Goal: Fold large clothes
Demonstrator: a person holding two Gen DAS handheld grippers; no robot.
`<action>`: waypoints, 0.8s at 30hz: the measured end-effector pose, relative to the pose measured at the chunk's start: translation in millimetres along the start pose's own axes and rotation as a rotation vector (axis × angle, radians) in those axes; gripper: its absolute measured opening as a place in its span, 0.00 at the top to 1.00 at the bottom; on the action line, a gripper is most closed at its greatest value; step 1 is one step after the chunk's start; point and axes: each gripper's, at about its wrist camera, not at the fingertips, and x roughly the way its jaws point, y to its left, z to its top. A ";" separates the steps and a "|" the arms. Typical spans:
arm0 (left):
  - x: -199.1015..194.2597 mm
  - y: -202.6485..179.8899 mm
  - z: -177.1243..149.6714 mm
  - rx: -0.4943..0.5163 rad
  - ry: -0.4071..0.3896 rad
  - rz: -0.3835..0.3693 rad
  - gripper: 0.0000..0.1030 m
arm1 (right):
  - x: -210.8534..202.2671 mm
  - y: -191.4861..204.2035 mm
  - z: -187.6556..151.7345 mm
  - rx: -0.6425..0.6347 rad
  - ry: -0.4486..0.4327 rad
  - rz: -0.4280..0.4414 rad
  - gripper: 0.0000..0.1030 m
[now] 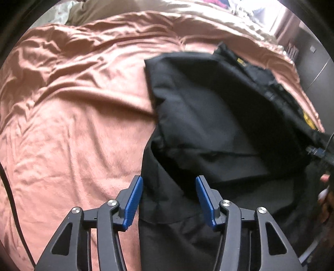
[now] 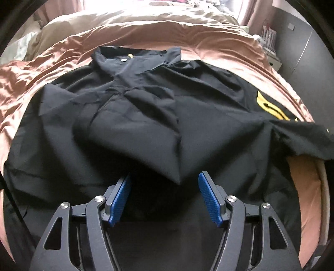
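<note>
The left hand-held gripper [image 1: 169,198] hovers part-open and empty over the left edge of the black shirt [image 2: 146,116], which lies crumpled on the bed's pink satin cover [image 1: 73,104]. The right hand-held gripper [image 2: 165,196] stands wide, holding nothing, above the shirt's smooth matte folded flap.

Bedroom: rumpled pink bedding [image 1: 73,104]

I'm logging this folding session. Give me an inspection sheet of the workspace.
Surface: bed with rumpled pink duvet.
Job's things: black shirt with yellow print, collar at the far end, partly folded.
Clutter: nothing seen on the duvet.
Grippers: left gripper open over the shirt's edge; right gripper open over the shirt, nothing clamped.
Cables: dark cable at the left edge of the left wrist view.
Surroundings: beige bedding, grey cabinet.
</note>
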 end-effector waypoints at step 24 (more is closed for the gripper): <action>14.8 36.6 5.0 -0.142 -0.038 0.026 0.65 | 81.8 -180.3 -20.9 0.714 -0.054 0.491 0.90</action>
